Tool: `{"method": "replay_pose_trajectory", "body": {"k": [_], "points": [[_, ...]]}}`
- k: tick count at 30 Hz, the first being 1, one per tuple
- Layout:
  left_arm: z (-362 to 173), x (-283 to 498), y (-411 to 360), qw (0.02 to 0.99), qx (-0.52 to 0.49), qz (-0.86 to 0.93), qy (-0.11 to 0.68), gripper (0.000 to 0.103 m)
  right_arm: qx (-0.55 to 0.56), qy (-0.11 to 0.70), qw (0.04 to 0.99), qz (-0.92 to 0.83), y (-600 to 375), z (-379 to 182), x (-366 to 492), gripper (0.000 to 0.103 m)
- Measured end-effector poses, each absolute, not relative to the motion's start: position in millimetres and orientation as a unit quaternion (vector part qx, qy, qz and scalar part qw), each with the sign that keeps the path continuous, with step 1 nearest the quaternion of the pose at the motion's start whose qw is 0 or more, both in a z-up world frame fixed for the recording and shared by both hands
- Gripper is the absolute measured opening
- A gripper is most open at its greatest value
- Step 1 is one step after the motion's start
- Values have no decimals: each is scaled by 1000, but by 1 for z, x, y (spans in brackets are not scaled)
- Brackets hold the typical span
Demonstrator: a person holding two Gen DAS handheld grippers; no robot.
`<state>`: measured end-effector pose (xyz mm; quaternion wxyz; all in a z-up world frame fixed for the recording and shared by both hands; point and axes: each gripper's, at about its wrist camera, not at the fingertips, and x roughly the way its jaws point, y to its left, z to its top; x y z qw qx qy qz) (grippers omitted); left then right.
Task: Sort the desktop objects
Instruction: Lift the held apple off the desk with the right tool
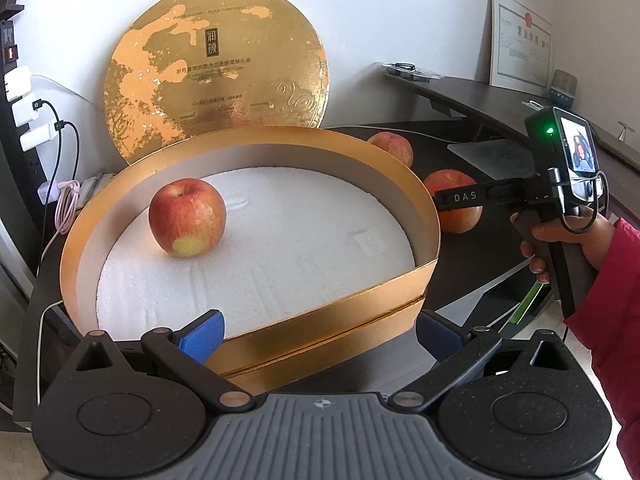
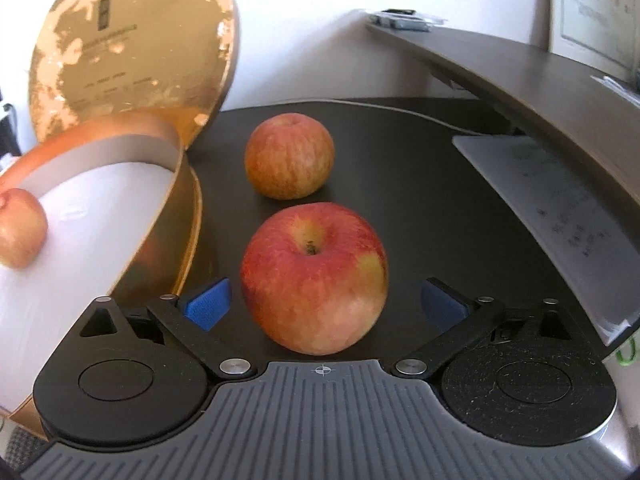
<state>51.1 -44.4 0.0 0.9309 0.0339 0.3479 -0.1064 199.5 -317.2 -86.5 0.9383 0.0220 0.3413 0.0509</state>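
Note:
A round gold box with a white foam floor holds one red apple at its left. My left gripper is open, and its blue pads straddle the box's near wall without touching it. To the right of the box, two more apples lie on the dark table. The near apple sits between the blue pads of my open right gripper, with a gap on each side. The far apple lies behind it. In the left wrist view, a black finger of the right gripper crosses the near apple.
The gold lid leans against the wall behind the box. A power strip with chargers and cables stands at the left. A curved raised shelf and a white sheet border the table's right side. A hand in a red sleeve holds the right gripper.

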Motion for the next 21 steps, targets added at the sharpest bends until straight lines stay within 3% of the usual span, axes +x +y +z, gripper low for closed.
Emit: {"method": "replay_pose_trajectory", "body": {"k": [12, 15, 17, 21], "points": [[-2, 57, -49, 928, 39, -104, 354, 102, 45, 346, 936, 51, -318, -96, 221, 98], [-1, 57, -50, 928, 39, -103, 355, 102, 47, 350, 934, 53, -317, -100, 224, 94], [-1, 57, -50, 929, 39, -101, 355, 102, 46, 351, 934, 56, -315, -102, 226, 86], [0, 54, -48, 930, 38, -98, 353, 102, 46, 349, 935, 47, -314, -102, 225, 85]]}}
